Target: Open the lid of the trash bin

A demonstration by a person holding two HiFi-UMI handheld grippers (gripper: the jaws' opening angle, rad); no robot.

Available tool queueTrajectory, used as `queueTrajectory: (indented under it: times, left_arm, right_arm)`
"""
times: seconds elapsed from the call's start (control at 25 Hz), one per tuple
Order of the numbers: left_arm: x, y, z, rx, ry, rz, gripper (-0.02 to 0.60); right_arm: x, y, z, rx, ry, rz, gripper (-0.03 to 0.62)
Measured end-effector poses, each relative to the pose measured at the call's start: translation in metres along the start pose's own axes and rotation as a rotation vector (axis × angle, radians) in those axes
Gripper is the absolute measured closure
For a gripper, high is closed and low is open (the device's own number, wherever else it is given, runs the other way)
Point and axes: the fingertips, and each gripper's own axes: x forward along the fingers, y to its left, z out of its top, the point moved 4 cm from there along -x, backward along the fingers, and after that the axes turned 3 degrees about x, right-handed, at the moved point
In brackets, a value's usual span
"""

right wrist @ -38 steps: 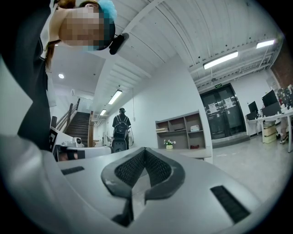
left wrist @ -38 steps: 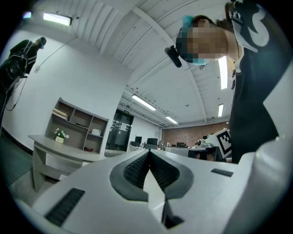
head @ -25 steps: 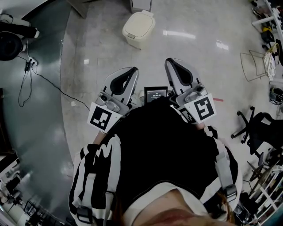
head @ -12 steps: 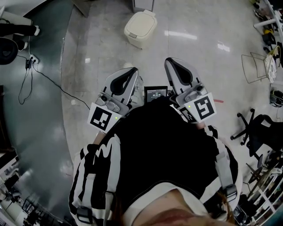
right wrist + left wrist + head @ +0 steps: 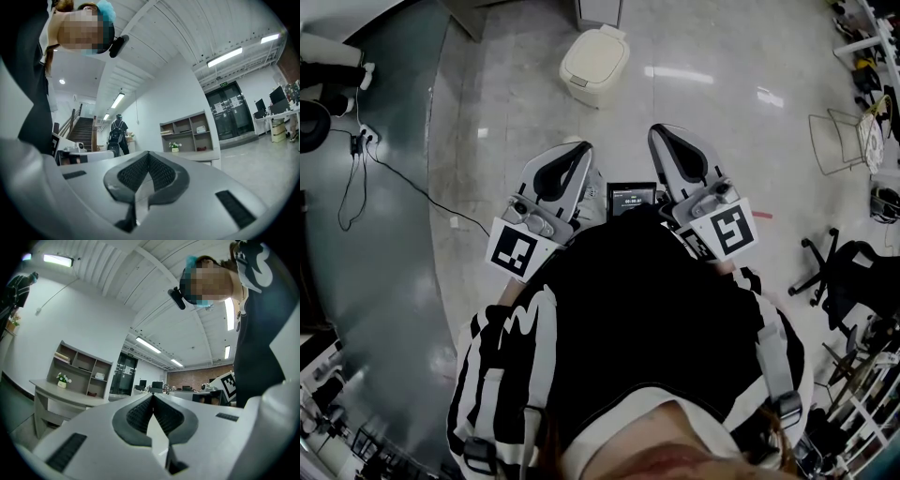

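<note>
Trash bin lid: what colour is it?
Cream. The lid shows best in the head view.

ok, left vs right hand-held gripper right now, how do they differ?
Left hand-held gripper leans rightward in the head view; right hand-held gripper leans leftward and reaches slightly further forward. Left's marker cube and right's carry different patterns. Shared: both shut, empty, well short of the trash bin, whose lid is down.

You stand on a glossy pale tiled floor [image 5: 703,103], edged at your left by a dark grey band [image 5: 375,281] that a black cable [image 5: 403,180] crosses. Around you are white walls [image 5: 84,329], an open shelf unit [image 5: 190,131], glass doors [image 5: 232,117], a staircase [image 5: 86,133] and ceiling strip lights [image 5: 225,56].
</note>
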Motion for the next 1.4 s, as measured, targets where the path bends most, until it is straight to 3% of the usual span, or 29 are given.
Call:
queueTrajectory:
  times: [1.4]
  left_arm:
    - [0.083, 0.143, -0.004, -0.032, 0.0, -0.025, 0.577]
  right_arm:
    - [0.14, -0.073, 0.005, 0.004, 0.022, -0.024, 0.585]
